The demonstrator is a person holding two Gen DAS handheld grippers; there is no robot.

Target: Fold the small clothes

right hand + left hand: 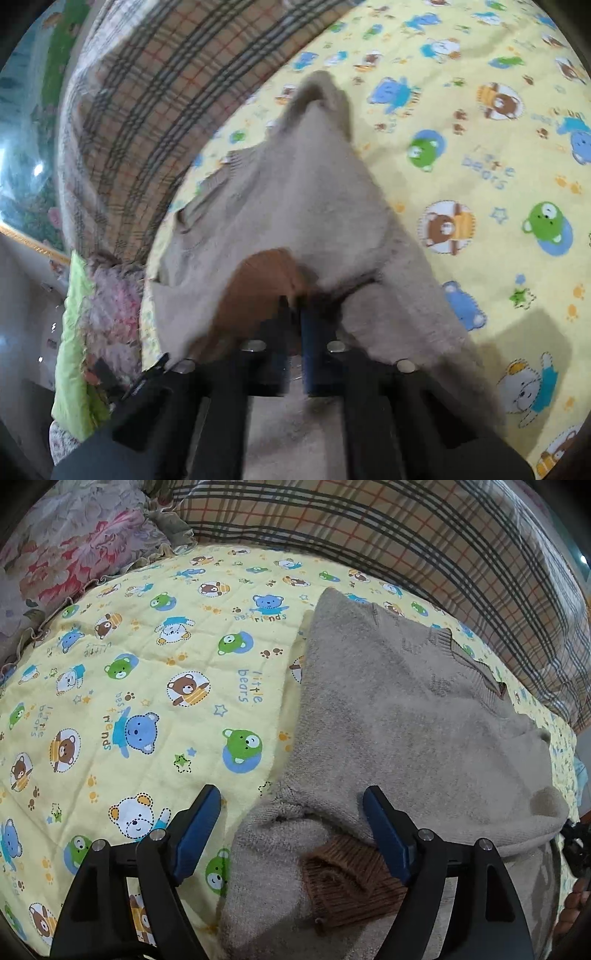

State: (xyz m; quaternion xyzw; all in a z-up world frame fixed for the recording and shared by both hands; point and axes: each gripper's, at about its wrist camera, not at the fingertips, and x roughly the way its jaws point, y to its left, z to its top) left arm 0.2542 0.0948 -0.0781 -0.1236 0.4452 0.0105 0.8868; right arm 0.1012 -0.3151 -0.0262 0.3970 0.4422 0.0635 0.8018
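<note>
The beige knit sweater [399, 716] lies on the yellow bear-print quilt [147, 686], which serves here as the folding surface; the plaid bedding [424, 542] runs along the sweater's far side, and a floral pillow [74, 550] sits well apart from it, past the quilt's far corner. The left gripper [291, 801] hovers with its jaws spread wide over the sweater's near edge, straddling the brown ribbed cuff [351, 875], probably lined up to take that edge for the next fold; the right gripper [295, 306] has its jaws pressed together on a raised part of the sweater, at what appears to be brown trim [266, 273], so the cloth tents upward from the quilt, ready to be carried over. That view is blurred; how much cloth sits between the fingers is hard to judge, and the sweater's sleeves and neckline are partly lost under its own folds.
</note>
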